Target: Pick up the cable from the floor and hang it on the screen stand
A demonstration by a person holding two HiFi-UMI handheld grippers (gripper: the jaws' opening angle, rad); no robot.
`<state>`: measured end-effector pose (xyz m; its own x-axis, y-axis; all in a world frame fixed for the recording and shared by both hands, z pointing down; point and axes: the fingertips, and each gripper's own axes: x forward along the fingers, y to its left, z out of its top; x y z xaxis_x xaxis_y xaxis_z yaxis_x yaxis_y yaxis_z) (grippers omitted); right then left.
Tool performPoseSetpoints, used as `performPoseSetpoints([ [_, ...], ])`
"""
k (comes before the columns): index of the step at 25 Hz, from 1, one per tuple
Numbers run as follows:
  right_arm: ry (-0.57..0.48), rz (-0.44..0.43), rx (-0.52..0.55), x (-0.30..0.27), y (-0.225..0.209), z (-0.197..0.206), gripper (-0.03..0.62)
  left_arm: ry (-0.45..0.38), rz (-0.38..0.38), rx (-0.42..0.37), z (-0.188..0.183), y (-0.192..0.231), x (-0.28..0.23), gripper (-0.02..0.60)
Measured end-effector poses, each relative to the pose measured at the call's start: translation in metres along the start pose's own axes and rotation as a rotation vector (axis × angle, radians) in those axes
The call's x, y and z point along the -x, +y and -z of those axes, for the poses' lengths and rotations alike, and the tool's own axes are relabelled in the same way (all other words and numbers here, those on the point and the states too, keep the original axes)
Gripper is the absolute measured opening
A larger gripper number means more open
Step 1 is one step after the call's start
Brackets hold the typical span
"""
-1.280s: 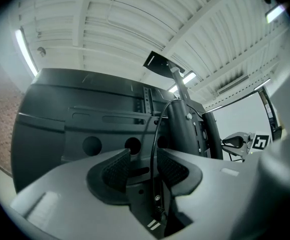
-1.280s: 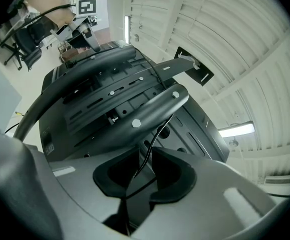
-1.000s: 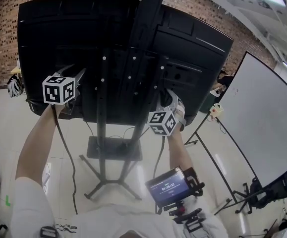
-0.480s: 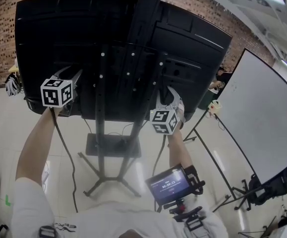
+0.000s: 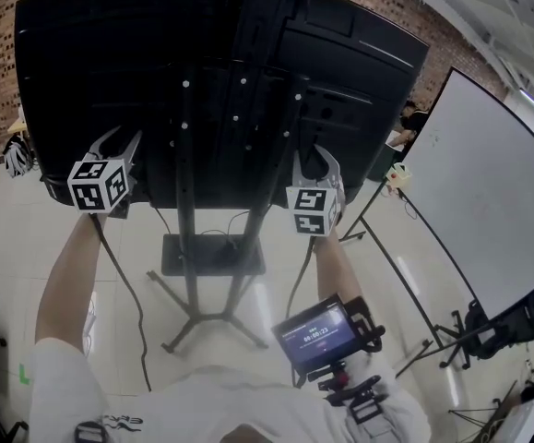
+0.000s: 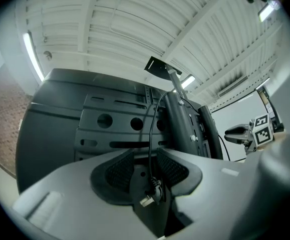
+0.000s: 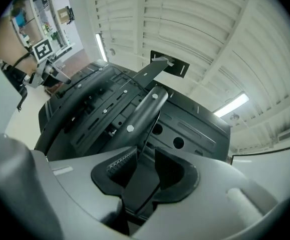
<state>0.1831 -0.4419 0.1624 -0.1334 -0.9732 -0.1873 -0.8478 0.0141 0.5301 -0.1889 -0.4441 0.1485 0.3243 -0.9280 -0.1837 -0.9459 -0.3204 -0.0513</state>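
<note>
A thin black cable rises from between my left gripper's pads to the top of the screen stand's post. Its plug end lies in the gripper's throat. The pads stand apart and do not press on it. In the right gripper view the cable runs along the post and down between my right gripper's spread pads, untouched. Seen from the head, the left gripper and right gripper point up at the back of the black screen, either side of the stand.
The stand's legs and base plate spread over the pale floor between my arms. A whiteboard on a tripod stands at the right, with a black chair below it. A small display is fixed at my chest. A brick wall is behind.
My right gripper has come off the screen's back, turned upright, and its fingers now stand spread. The left gripper has sunk slightly to the left.
</note>
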Motion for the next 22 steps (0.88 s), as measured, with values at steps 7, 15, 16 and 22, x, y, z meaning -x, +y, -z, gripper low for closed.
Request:
performPoseSetpoints([
  [7, 0.021, 0.002, -0.114, 0.019, 0.007, 0.007, 0.09, 0.037, 0.003, 0.023, 0.037, 0.003, 0.019, 0.143],
  [15, 0.069, -0.029, -0.269, 0.044, 0.022, 0.029, 0.039, 0.035, -0.029, -0.014, 0.069, -0.009, 0.05, 0.043],
  [16, 0.07, -0.039, -0.29, 0.048, 0.024, 0.031, 0.034, 0.035, -0.037, -0.012, 0.071, -0.013, 0.056, 0.018],
  [22, 0.066, -0.115, -0.376, 0.082, 0.033, 0.04, 0.014, 0.047, -0.044, -0.002, 0.072, -0.058, 0.095, 0.003],
])
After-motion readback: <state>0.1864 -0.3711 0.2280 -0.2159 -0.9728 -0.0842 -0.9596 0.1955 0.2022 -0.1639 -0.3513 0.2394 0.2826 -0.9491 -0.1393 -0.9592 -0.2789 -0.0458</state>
